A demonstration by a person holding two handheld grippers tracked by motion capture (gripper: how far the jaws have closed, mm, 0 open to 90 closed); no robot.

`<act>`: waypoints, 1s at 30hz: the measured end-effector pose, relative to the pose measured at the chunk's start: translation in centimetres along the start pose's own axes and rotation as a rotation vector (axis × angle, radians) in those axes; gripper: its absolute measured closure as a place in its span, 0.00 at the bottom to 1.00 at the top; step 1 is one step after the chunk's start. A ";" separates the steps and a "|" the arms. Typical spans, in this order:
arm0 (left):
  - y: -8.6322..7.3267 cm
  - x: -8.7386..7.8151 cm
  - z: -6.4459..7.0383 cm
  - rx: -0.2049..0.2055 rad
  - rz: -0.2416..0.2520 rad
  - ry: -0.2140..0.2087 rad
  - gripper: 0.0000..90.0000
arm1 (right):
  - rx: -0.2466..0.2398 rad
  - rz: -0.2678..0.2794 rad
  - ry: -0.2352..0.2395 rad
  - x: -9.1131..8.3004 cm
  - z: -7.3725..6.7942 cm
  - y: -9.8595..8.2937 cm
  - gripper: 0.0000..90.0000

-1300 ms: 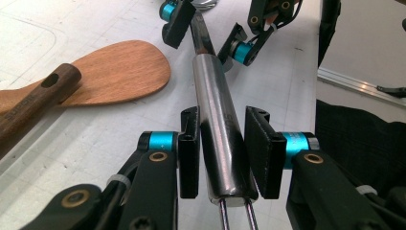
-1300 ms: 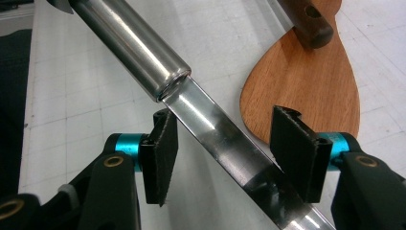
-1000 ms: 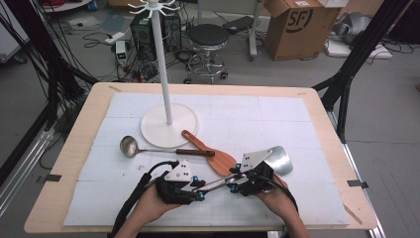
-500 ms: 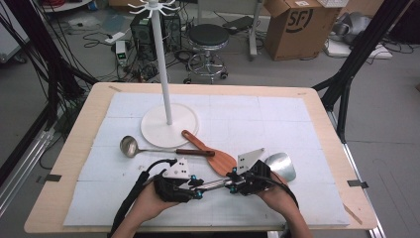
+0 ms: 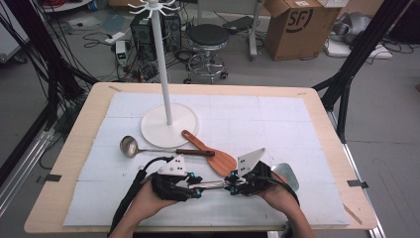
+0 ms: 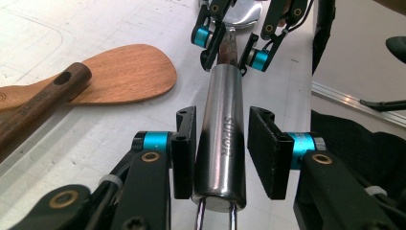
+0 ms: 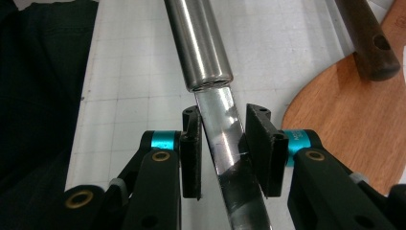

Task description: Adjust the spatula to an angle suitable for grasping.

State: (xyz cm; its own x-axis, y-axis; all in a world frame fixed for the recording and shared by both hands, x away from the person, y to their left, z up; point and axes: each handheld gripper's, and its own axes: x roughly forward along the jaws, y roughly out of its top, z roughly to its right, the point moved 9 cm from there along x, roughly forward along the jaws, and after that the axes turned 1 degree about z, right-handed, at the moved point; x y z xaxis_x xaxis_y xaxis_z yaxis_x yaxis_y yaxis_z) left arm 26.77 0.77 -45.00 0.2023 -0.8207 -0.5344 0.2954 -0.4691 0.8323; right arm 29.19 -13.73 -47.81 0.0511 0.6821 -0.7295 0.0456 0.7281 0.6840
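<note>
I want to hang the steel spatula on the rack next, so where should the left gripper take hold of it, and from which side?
Grip the round polished steel handle of the steel spatula, near its butt end. It lies flat and points straight along the left gripper, so come in end-on with one jaw on each side. The right gripper straddles the flat neck, so the thick handle is the free part.

A steel spatula lies level near the table's front edge.
</note>
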 end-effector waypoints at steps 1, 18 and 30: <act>0.0 0.0 0.0 0.003 -0.003 -0.002 0.71 | -0.004 -0.001 0.005 0.0 -0.1 0.0 0.77; -0.1 -0.2 -0.5 -0.022 0.006 -0.011 0.62 | -0.032 0.010 0.053 0.1 -0.7 0.3 0.82; -0.2 -1.6 -1.4 -0.066 0.056 0.020 0.46 | 0.014 0.070 0.034 -0.8 -0.2 0.6 0.83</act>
State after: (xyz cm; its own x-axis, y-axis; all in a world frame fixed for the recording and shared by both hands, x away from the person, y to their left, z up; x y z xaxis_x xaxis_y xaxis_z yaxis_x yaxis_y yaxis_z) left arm 27.64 2.64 -44.48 0.2382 -0.8382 -0.4906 0.3434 -0.3998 0.8498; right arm 28.98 -13.82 -46.82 0.0203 0.7334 -0.6795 0.0568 0.6777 0.7332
